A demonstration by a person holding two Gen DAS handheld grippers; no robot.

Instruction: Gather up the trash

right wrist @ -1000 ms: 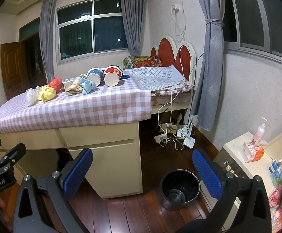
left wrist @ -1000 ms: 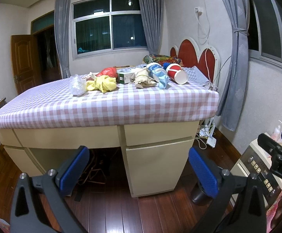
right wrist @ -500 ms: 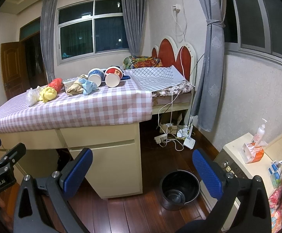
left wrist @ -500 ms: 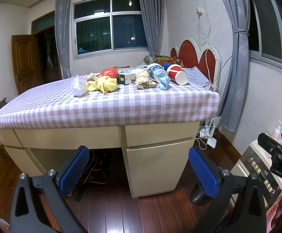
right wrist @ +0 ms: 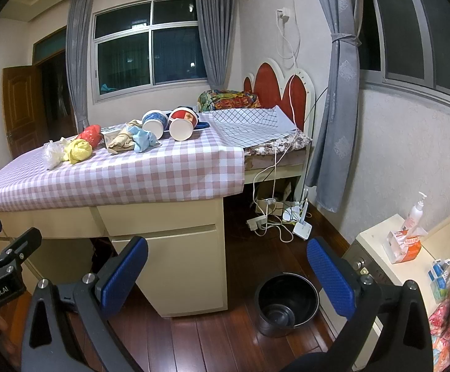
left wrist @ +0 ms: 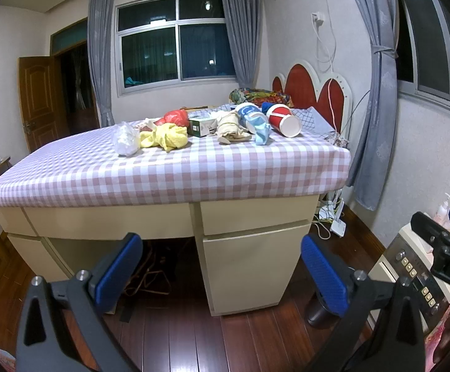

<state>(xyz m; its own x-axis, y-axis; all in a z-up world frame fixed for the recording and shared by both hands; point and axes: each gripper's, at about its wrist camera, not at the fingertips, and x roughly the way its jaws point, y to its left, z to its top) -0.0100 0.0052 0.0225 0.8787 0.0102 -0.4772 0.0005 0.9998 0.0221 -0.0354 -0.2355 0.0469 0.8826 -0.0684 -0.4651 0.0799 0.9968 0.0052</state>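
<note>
Trash on checked counter, both tongs spread and empty

Counter (left wrist: 169, 173), cream-coloured with drawers, covered by a pink-and-white checked cloth; landmark for all entries below.

Trash, in a row along the counter's far side, left to right:
- clear plastic bag (left wrist: 125, 139), crumpled, at the left end
- yellow wad (left wrist: 166, 135), touching the bag's right side
- red wad (left wrist: 175, 117), behind the yellow one
- green box (left wrist: 200, 125), right of the red wad
- tan wad (left wrist: 230, 128), beside the box
- light blue wad (left wrist: 260, 130), against the tan one
- blue paper cup (right wrist: 153, 122), on its side, mouth toward the counter's front
- red paper cup (left wrist: 284, 120), on its side, at the right end

Black bin (right wrist: 287, 305) on the wooden floor, off the counter's right front corner, upright.

Left tongs (left wrist: 222, 274): held low in front of the counter, blue pads wide apart, nothing between them.

Right tongs (right wrist: 228, 274): low before the counter's right front corner, pads wide apart, nothing between them; bin just beyond the right pad.

Bed (right wrist: 268, 142) abuts the counter's right end, with a red headboard (right wrist: 282, 88) behind it.
</note>
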